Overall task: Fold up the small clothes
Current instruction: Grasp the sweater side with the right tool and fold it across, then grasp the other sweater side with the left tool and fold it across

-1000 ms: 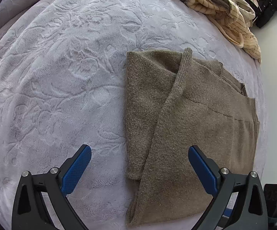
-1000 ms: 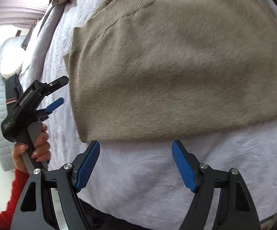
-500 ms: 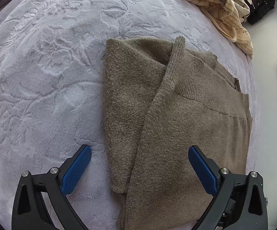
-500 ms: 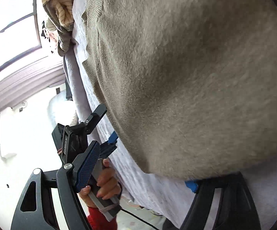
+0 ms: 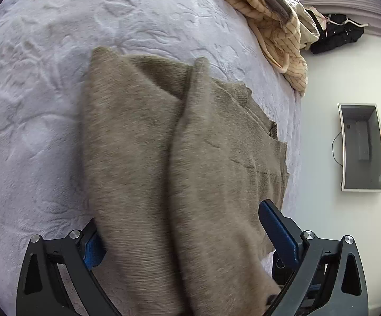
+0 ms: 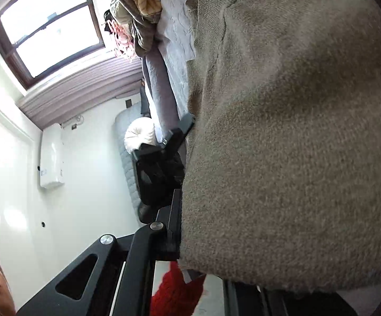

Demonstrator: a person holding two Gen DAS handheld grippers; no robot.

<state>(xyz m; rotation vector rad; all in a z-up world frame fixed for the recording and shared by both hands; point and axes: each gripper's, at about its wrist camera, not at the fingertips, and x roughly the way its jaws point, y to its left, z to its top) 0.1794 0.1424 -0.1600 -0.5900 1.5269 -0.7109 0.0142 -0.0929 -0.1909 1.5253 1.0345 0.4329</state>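
A taupe knitted sweater (image 5: 179,163), partly folded, lies on the pale lilac bed cover (image 5: 32,84). My left gripper (image 5: 185,239) is open, its blue-padded fingers (image 5: 277,229) astride the sweater's near edge, the cloth draped between them. In the right wrist view the sweater (image 6: 295,144) fills the frame and covers most of my right gripper (image 6: 232,258). Its left finger (image 6: 174,223) presses against the cloth edge; the right finger is hidden under it. The other gripper (image 6: 161,168) shows beside the sweater at the bed's edge.
A pile of cream striped and grey clothes (image 5: 274,18) lies at the far right of the bed. The bed's right edge (image 5: 295,121) drops to a white floor with a grey tray (image 5: 361,147). A window (image 6: 48,29) and white wall stand beyond.
Both grippers have moved in onto the sweater's near edge. The cloth now lies between the left fingers and over the right gripper, which has tilted sideways.
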